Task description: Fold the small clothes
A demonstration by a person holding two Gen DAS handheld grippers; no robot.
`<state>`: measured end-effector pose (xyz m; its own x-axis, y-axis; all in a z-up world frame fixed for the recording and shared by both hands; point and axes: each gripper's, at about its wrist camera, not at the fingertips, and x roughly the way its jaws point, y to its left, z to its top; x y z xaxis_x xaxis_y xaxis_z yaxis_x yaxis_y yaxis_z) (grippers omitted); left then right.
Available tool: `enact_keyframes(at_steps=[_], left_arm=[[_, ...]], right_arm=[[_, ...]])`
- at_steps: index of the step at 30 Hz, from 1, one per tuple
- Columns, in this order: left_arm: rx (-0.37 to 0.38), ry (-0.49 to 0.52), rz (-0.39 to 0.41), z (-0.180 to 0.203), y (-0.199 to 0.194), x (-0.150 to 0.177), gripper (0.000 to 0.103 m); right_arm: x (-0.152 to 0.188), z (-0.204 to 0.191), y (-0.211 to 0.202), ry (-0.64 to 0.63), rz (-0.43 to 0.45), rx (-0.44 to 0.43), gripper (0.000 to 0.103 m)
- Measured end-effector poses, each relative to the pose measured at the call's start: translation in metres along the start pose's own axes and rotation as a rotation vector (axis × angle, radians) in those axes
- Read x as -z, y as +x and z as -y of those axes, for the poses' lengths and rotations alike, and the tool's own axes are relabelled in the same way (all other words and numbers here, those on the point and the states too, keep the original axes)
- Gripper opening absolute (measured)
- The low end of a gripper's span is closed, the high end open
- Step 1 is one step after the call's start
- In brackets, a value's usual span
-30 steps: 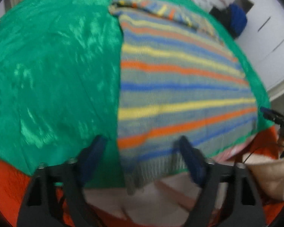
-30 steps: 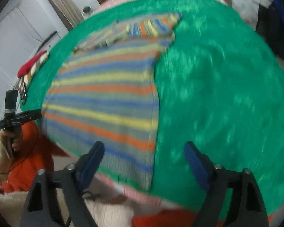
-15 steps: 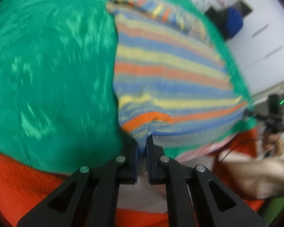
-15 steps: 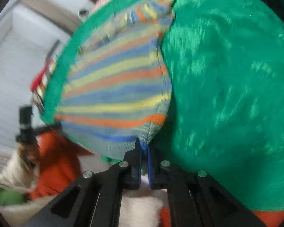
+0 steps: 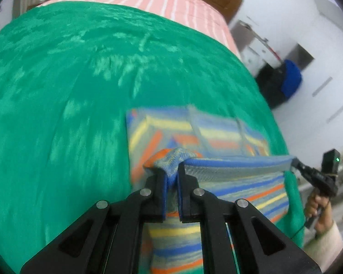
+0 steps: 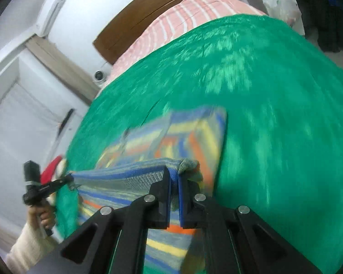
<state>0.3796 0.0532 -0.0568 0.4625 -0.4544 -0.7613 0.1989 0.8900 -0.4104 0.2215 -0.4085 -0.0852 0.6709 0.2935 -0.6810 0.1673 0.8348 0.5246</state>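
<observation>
A striped knit sweater (image 5: 217,137) in blue, yellow, orange and grey lies on a green blanket (image 5: 68,91). My left gripper (image 5: 171,175) is shut on the left corner of its bottom hem. My right gripper (image 6: 175,178) is shut on the right corner; it also shows in the left wrist view (image 5: 295,162). The hem (image 6: 125,173) is stretched taut between both grippers and held above the sweater's upper part (image 6: 194,137), which lies flat with sleeves folded in.
The green blanket (image 6: 274,114) covers a bed with a pink striped sheet (image 6: 194,11) and a wooden headboard (image 6: 153,4) at the far end. A dark and blue bundle (image 5: 288,80) stands by the wall right of the bed.
Both grippers closed on the hem corners, lifted them and carried the hem forward over the sweater toward its collar. The sweater now lies doubled over under the raised hem.
</observation>
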Motion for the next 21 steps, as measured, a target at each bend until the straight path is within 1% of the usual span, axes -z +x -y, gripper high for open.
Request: enact_keyframes(at_steps=[1, 2, 3, 4, 5, 7, 9, 10, 11, 13, 15, 17, 18, 19, 20, 21], left_arm=[[-0.007, -0.007, 0.004, 0.000, 0.015, -0.011, 0.007], [-0.014, -0.017, 0.009, 0.002, 0.030, -0.014, 0.015], [-0.044, -0.048, 0.021, -0.003, 0.041, -0.018, 0.031], [-0.075, -0.082, 0.028, -0.008, 0.049, -0.021, 0.042], [-0.097, -0.126, 0.040, -0.018, 0.052, -0.023, 0.057], [-0.092, -0.203, 0.105, -0.036, 0.040, -0.019, 0.061], [-0.057, -0.232, 0.126, -0.051, 0.021, -0.005, 0.062], [-0.051, -0.221, 0.125, -0.054, 0.012, 0.003, 0.062], [-0.033, -0.190, 0.122, -0.054, -0.001, 0.016, 0.062], [0.010, -0.124, 0.092, -0.046, -0.014, 0.036, 0.062], [0.060, -0.048, 0.038, -0.034, -0.020, 0.065, 0.063], [0.056, 0.002, -0.022, -0.025, -0.015, 0.085, 0.062], [0.064, 0.024, -0.051, -0.020, -0.011, 0.095, 0.062], [0.067, 0.043, -0.066, -0.015, -0.008, 0.102, 0.062], [0.058, 0.068, -0.079, -0.009, -0.005, 0.108, 0.058], [0.042, 0.095, -0.091, -0.003, 0.002, 0.111, 0.032]], right_arm=[[-0.016, 0.003, 0.014, -0.001, 0.007, 0.020, 0.005], [-0.024, 0.006, 0.024, -0.001, 0.015, 0.035, 0.005], [-0.035, 0.011, 0.037, 0.011, 0.031, 0.044, 0.006], [-0.044, 0.017, 0.048, 0.035, 0.053, 0.029, 0.008], [-0.050, 0.024, 0.059, 0.066, 0.069, 0.029, 0.016], [-0.056, 0.033, 0.071, 0.122, 0.108, 0.108, 0.028], [-0.054, 0.036, 0.062, 0.145, 0.146, 0.110, 0.028], [-0.050, 0.035, 0.051, 0.136, 0.160, 0.092, 0.028], [-0.048, 0.033, 0.046, 0.117, 0.155, 0.088, 0.028], [-0.036, 0.025, 0.032, 0.055, 0.103, 0.080, 0.028], [-0.014, 0.017, 0.019, 0.009, 0.014, 0.043, 0.030], [0.015, 0.015, 0.008, -0.024, -0.080, 0.019, 0.036], [0.034, 0.012, 0.004, -0.041, -0.124, 0.014, 0.037], [0.044, 0.010, 0.002, -0.053, -0.148, 0.013, 0.037], [0.055, 0.007, 0.002, -0.071, -0.175, 0.017, 0.037], [0.066, 0.002, 0.004, -0.100, -0.202, 0.022, 0.037]])
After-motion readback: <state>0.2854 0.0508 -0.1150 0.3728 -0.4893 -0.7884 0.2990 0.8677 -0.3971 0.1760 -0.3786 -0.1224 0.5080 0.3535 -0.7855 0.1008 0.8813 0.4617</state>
